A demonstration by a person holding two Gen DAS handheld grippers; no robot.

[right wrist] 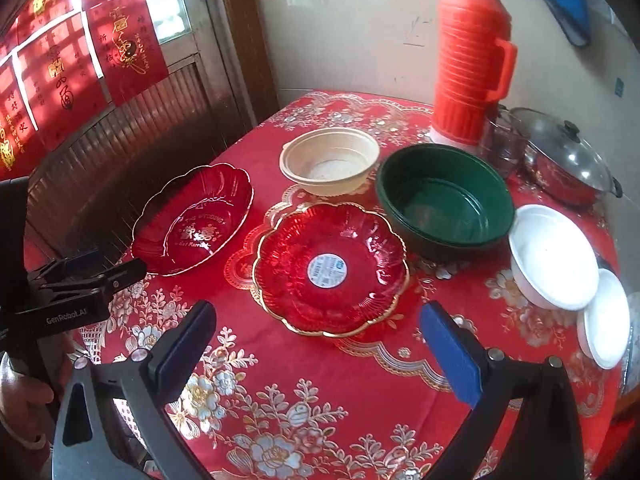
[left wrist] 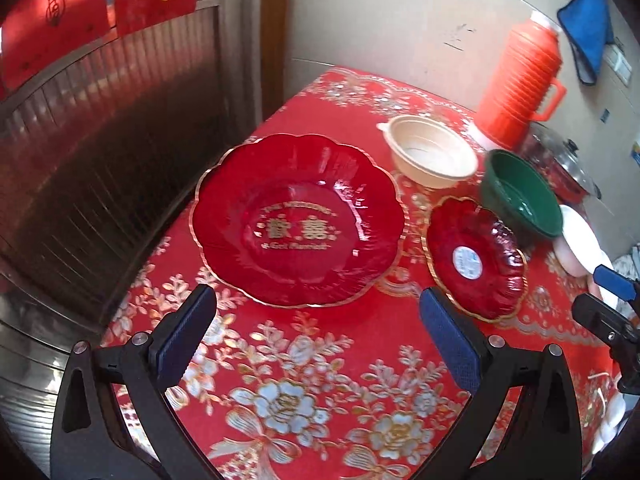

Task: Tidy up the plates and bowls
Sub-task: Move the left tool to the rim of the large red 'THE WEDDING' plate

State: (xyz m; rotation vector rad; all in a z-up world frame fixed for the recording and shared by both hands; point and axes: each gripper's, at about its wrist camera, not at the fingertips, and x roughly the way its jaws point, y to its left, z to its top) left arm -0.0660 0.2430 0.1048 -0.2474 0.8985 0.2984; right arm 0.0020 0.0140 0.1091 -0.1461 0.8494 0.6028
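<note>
1. Red floral tabletop is covered with dishes.
2. Both grippers, left gripper and right gripper, are held open, empty.
3. Small red plate lies centre; judged glassy, slippery, fragile, best pinched at its near rim.

Two red plates, four bowls, one thermos, one lidded pot.

A red tablecloth with gold and silver flowers covers the table. At its far right an orange ribbed thermos stands upright near the wall, a clear glass just beside it, then a red pot under a glass lid. Red paper banners with gold writing hang at the left, and a blue cloth hangs on the wall
</note>
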